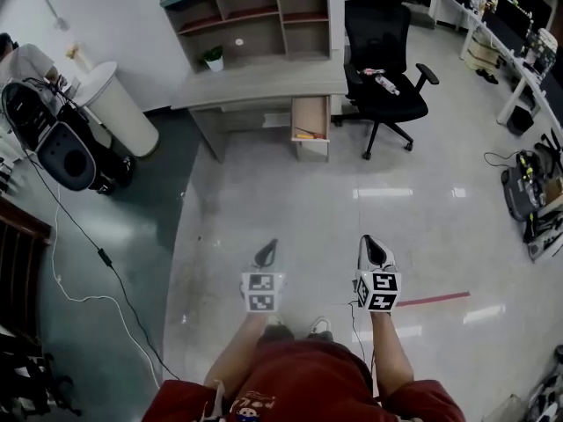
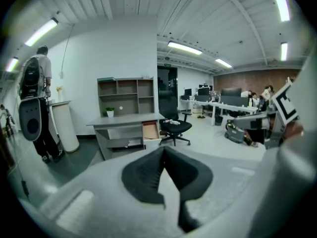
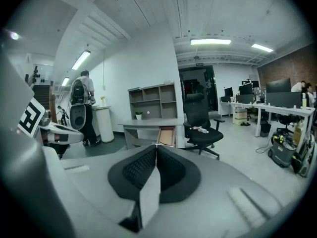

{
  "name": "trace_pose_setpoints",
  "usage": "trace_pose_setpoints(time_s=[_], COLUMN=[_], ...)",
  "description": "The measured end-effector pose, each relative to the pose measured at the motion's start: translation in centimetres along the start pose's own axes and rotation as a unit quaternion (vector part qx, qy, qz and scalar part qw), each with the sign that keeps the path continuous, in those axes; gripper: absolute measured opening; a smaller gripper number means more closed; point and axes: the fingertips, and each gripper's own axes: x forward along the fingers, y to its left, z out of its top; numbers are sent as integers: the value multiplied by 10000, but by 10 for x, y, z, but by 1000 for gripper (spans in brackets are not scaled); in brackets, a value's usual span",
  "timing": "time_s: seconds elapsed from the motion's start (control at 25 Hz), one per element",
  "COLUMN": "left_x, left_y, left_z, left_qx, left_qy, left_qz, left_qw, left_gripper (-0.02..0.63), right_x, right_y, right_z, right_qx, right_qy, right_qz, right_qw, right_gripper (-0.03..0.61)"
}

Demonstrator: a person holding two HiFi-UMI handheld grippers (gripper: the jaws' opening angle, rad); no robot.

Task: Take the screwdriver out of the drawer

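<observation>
Across the room, an open wooden drawer point(image 1: 310, 117) juts out from the right end of the grey desk point(image 1: 264, 82). A small orange-yellow tool point(image 1: 305, 134), too small to make out in detail, lies near the drawer's front. My left gripper point(image 1: 268, 247) and right gripper point(image 1: 369, 243) hang side by side over the shiny floor, well short of the desk. Both are shut with nothing between the jaws. From the left gripper view, the left gripper point(image 2: 163, 149) points toward the drawer point(image 2: 150, 130). In the right gripper view, the right gripper point(image 3: 156, 147) lines up just below the drawer point(image 3: 167, 136).
A black office chair point(image 1: 383, 77) with small items on its seat stands right of the drawer. A shelf unit point(image 1: 255, 16) and a potted plant point(image 1: 214, 57) sit on the desk. A white round bin point(image 1: 119, 104), a person with a black backpack device point(image 1: 53, 139) and floor cables point(image 1: 79, 244) are at left.
</observation>
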Motion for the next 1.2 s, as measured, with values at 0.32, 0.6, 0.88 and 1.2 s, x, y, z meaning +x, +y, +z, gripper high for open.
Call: trace_pose_setpoints(time_s=[0.32,0.6,0.88,1.2], left_x=[1,9,25,65], left_y=[-30,-22,-16,28], left_z=[-5,-3,1,15], left_qx=[13,-20,-112,-174], left_qy=[49,94,21,-45], left_qz=[13,58,8,-33], left_qw=[10000,9999,9999,9998], left_gripper=[-3,-3,-3,-3], right_x=[-7,6,22,71], right_y=[-21,-21,-28,-24], right_z=[-13,-5,0,18], right_qx=[76,176,186,105], right_qy=[31,-42,-90,-93], right_qz=[51,104,0,-101], right_qw=[10000,9998,9998,9999], right_gripper=[156,222,222,222])
